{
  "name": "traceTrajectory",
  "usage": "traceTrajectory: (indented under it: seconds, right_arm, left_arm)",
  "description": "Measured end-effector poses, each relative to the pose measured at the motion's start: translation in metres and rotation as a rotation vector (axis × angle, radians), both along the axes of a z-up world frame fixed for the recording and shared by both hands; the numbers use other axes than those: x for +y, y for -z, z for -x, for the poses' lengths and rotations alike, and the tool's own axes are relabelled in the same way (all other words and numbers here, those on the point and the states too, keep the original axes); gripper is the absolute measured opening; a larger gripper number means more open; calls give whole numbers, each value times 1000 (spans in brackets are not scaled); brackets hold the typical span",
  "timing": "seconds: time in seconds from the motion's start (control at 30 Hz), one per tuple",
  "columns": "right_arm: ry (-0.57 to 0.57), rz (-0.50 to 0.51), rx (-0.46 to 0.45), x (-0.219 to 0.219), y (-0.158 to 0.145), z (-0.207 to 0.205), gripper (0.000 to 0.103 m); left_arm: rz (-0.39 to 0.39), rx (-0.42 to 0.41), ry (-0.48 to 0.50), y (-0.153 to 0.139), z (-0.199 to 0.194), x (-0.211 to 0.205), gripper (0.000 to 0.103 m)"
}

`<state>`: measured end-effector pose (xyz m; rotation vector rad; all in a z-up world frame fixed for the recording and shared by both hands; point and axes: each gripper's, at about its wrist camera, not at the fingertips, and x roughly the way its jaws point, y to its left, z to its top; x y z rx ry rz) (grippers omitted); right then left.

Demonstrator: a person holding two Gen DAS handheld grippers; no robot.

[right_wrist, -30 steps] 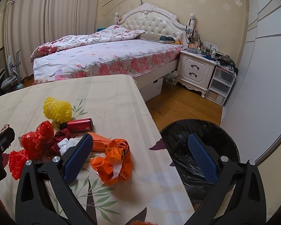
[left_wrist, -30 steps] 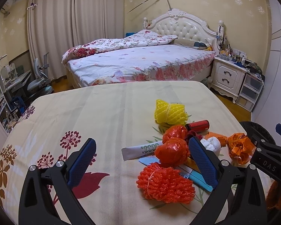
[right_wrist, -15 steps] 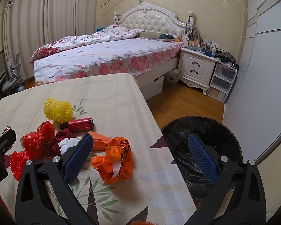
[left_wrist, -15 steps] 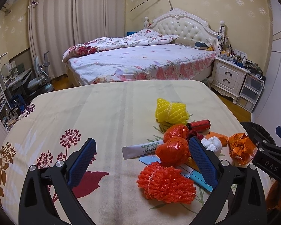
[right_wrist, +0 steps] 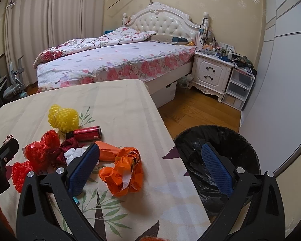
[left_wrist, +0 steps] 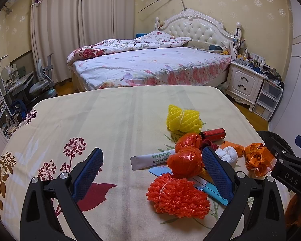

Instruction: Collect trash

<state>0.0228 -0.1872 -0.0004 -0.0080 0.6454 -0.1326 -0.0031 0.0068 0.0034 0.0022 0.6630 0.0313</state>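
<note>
Trash lies on the cloth-covered table (left_wrist: 110, 116): an orange foam net (left_wrist: 176, 196), red plastic balls (left_wrist: 185, 161), a yellow foam net (left_wrist: 182, 120), a red can (left_wrist: 213, 134), a white tube (left_wrist: 152, 159), a white wad (left_wrist: 226, 155) and a crumpled orange bag (left_wrist: 257, 158). My left gripper (left_wrist: 152, 172) is open and empty, held above the near pile. My right gripper (right_wrist: 150, 169) is open and empty, above the table's right edge, with the orange bag (right_wrist: 123, 172) just inside its left finger. A bin with a black liner (right_wrist: 216, 158) stands on the floor beside the table.
A bed (left_wrist: 150, 64) with a floral quilt stands behind the table. A white nightstand (right_wrist: 212, 74) and plastic drawers (right_wrist: 237, 92) stand at the right on the wooden floor (right_wrist: 194, 108). A desk and chair (left_wrist: 40, 84) stand at the left.
Both grippers have drifted slightly; the views have shifted a little. Nothing was taken hold of and the trash has not moved.
</note>
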Motion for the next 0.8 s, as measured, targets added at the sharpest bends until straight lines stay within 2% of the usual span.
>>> traceTrajectory:
  seconds: [0.8]
  right_arm:
    - [-4,-7,2,-2,2,0,99]
  left_arm:
    - [2,1,4,2,0,-2,96]
